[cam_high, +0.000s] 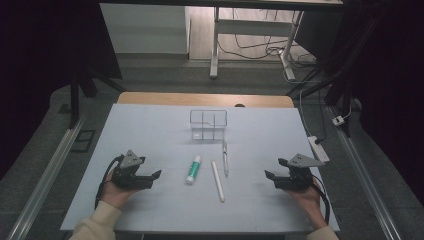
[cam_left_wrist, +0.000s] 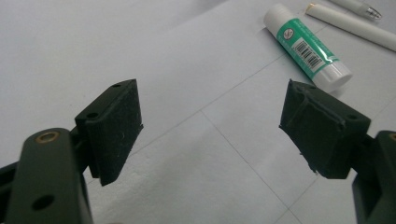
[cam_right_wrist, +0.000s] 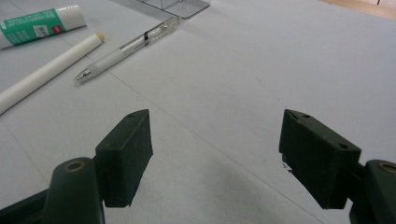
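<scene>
Both grippers rest low over the pale table (cam_high: 150, 125), jaws wide apart and empty. The left gripper (cam_high: 156, 175) has the glue stick (cam_high: 194, 169) just ahead; the right gripper (cam_high: 270, 176) faces the pen (cam_high: 225, 156), well apart. Dark room beyond.

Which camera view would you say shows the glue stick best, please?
The left gripper view: the glue stick lies close, with its green label and barcode readable. The high view shows it whole but small on the table; the right gripper view shows part of it at the corner.
</scene>
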